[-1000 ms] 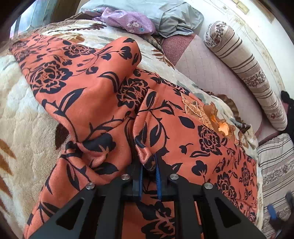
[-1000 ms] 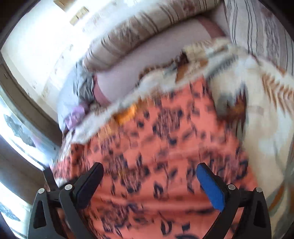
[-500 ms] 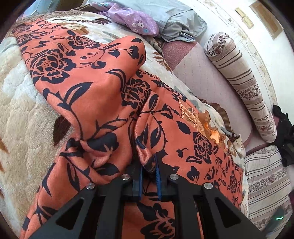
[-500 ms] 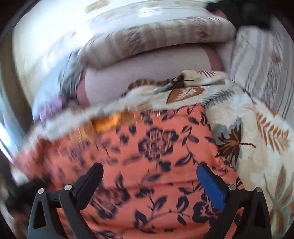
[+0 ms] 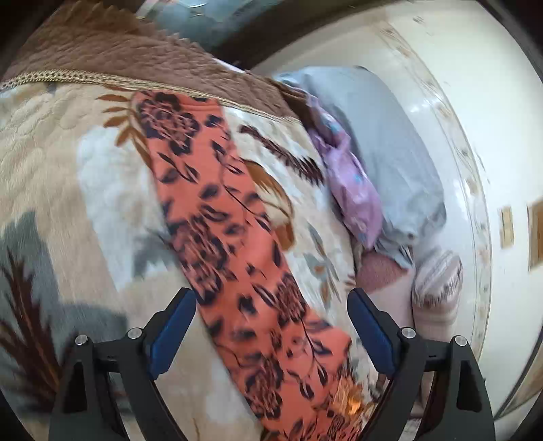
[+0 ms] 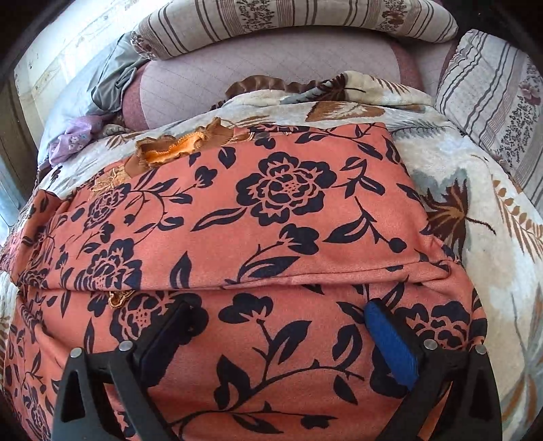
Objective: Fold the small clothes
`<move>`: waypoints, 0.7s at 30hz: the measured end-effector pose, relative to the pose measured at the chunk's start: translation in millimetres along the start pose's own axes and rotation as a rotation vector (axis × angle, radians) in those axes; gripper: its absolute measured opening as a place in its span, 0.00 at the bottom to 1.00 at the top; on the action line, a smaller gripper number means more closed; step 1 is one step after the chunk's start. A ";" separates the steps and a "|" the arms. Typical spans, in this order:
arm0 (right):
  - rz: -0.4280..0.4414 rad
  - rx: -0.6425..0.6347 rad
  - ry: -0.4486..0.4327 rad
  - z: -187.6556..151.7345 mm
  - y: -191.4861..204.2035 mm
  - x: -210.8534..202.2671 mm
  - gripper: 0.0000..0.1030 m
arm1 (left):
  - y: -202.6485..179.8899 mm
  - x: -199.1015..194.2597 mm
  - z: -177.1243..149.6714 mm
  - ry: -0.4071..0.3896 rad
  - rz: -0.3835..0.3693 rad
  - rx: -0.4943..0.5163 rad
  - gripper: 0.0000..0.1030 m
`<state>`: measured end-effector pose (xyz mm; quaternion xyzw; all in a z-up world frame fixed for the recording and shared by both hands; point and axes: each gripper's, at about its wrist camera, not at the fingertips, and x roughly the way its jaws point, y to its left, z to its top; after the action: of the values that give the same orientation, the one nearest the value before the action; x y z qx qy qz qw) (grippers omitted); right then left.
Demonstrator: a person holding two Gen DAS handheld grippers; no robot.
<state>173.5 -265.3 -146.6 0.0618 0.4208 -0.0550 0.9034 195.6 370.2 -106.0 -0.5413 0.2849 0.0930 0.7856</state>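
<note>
While the orange floral garment [image 6: 271,217] lies on the leaf-patterned blanket [image 6: 475,176] across the frame's middle, one fold is judged done: a layer is doubled over, its edge crossing just above the right claw [image 6: 281,325]. That claw is spread wide, its tips set down against the cloth, nothing pinched. The left claw [image 5: 271,319] has just been opened and is empty, a strip of garment seen beyond it. A fresh edge must be gripped next.

Leaf-print blanket [image 6: 451,159] underneath; striped bolster [image 6: 292,20] beside wall; grey pillow [image 5: 390,149], lilac cloth [image 5: 353,190] touching.
</note>
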 end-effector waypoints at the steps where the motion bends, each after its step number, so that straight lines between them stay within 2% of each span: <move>1: -0.001 0.000 -0.003 -1.0 -0.4 -0.8 1.00 | 11.8 4.2 16.7 -0.010 0.015 -0.032 0.86; 2: -0.002 -0.001 -0.005 -2.2 -0.6 -1.5 1.00 | 21.1 9.5 32.6 -0.019 0.038 -0.056 0.86; 6: -0.005 -0.004 -0.010 -1.5 -0.8 0.5 1.00 | 33.1 27.9 62.3 -0.039 0.076 -0.053 0.85; 9: -0.006 -0.004 -0.013 -1.7 -0.7 0.9 1.00 | 29.9 35.7 66.3 -0.082 0.104 -0.024 0.85; 10: -0.006 -0.004 -0.014 -1.8 -0.7 0.9 1.00 | 29.2 38.3 69.9 -0.092 0.118 -0.022 0.81; 12: -0.007 -0.004 -0.016 -1.9 -0.8 1.4 1.00 | 27.0 46.3 76.0 -0.096 0.207 -0.001 0.45; 13: -0.009 -0.006 -0.017 -1.8 -0.5 1.8 1.00 | 26.9 52.8 77.8 -0.077 0.280 0.019 0.05; 14: -0.011 -0.007 -0.017 -1.8 -0.2 2.2 1.00 | 30.1 57.2 81.1 -0.055 0.322 0.031 0.05; 16: -0.010 -0.006 -0.019 -1.9 -0.2 2.3 1.00 | 26.4 54.7 83.4 -0.043 0.343 0.049 0.05; 18: -0.009 -0.005 -0.021 -1.9 -0.7 2.6 1.00 | -5.4 45.8 77.3 -0.073 0.376 0.161 0.04; 21: -0.009 -0.005 -0.024 -2.1 -0.7 3.1 1.00 | -81.8 22.8 43.8 -0.121 0.280 0.385 0.04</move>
<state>173.8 -265.8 -150.3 0.0568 0.4104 -0.0588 0.9082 266.7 373.6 -42.2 -0.3302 0.3222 0.1771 0.8694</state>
